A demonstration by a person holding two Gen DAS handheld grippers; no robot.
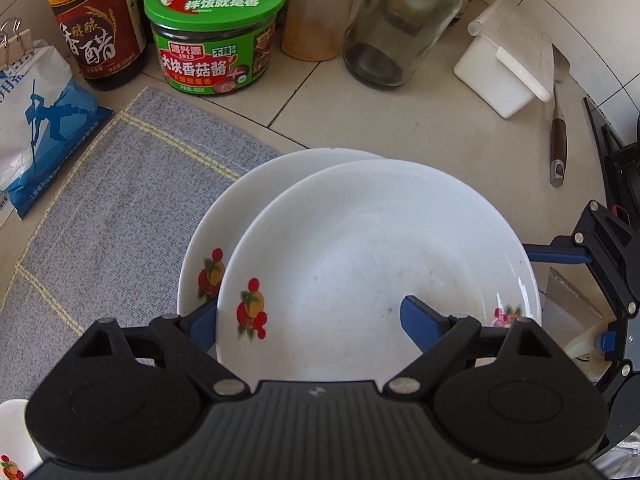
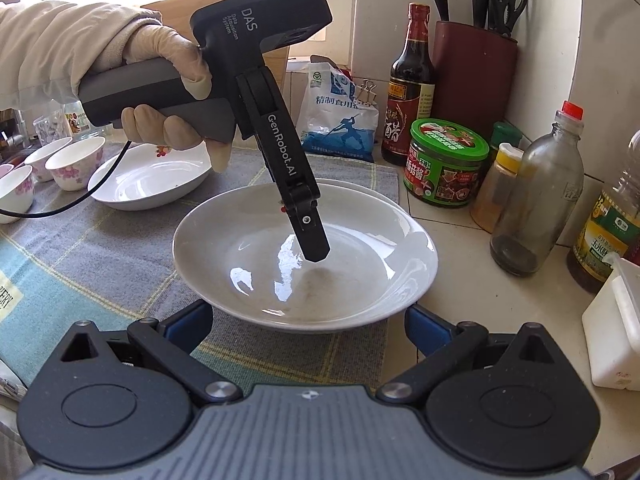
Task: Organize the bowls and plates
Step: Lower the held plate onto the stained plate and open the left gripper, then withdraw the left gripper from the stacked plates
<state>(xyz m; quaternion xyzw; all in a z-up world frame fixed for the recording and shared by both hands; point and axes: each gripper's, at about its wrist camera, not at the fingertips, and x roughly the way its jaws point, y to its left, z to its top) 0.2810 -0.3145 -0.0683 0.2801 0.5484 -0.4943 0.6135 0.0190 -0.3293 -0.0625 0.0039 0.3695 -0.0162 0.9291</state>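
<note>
Two white plates with fruit prints are stacked on the grey cloth mat. The top plate sits offset to the right of the lower plate. My left gripper straddles the near rim of the top plate, one finger outside and one inside; its jaws are wide apart. In the right wrist view the left gripper reaches down into the top plate. My right gripper is open at that plate's near edge, holding nothing. Another plate and several small flowered bowls sit at the left.
Behind the plates stand a vinegar bottle, a green-lidded sauce jar, a spice jar, a glass bottle, a salt bag, a white box and a cleaver. A knife block stands against the wall.
</note>
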